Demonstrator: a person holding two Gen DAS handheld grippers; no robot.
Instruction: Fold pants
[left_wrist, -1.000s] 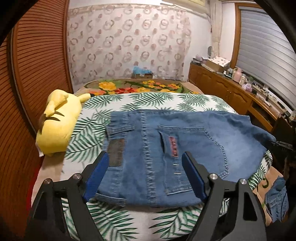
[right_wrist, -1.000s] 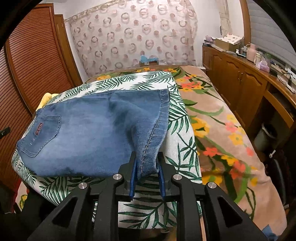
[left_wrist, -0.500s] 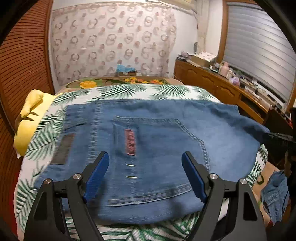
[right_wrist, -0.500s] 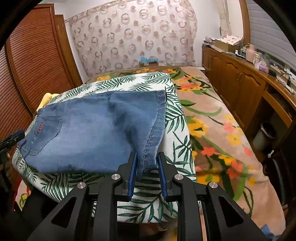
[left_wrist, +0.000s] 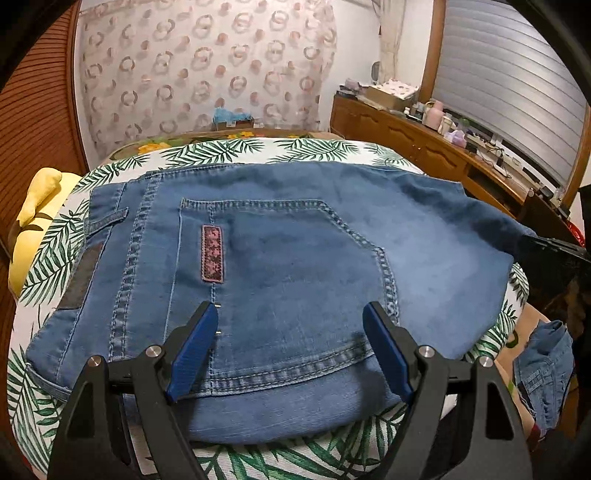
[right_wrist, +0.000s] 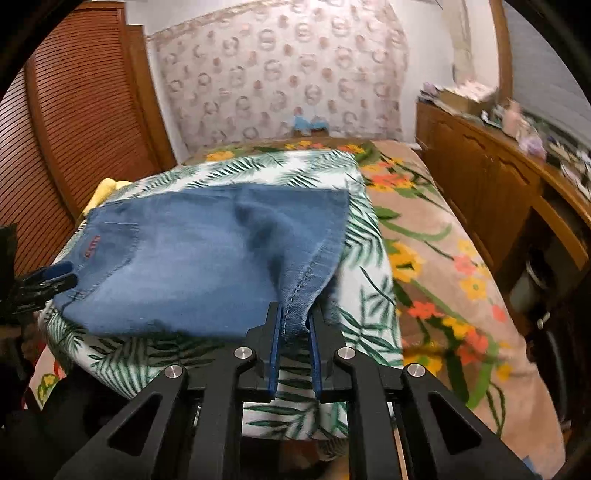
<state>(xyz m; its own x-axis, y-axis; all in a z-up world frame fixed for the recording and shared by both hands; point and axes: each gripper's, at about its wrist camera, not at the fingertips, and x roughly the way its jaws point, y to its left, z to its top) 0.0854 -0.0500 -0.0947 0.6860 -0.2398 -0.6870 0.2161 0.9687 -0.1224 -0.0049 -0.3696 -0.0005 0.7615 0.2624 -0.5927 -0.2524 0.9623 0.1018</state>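
Observation:
Folded blue denim pants (left_wrist: 288, 266) lie on a palm-leaf sheet (left_wrist: 214, 151), back pocket with a red label up. My left gripper (left_wrist: 291, 332) is open, its blue pads astride the pocket's lower edge, just above the denim. In the right wrist view the pants (right_wrist: 192, 258) spread to the left. My right gripper (right_wrist: 295, 332) is shut on the pants' near corner by the stitched hem, lifting it slightly. The left gripper also shows in the right wrist view (right_wrist: 48, 280) at the far left.
A yellow plush toy (left_wrist: 33, 229) lies left of the pants. A floral blanket (right_wrist: 443, 266) covers the bed to the right. A wooden cabinet (right_wrist: 491, 192) with clutter runs along the right wall. More denim (left_wrist: 546, 373) hangs at the lower right.
My left gripper moved forward and right over the pants, from the waistband side to the back pocket, staying open. My right gripper kept its hold and pulled the corner slightly.

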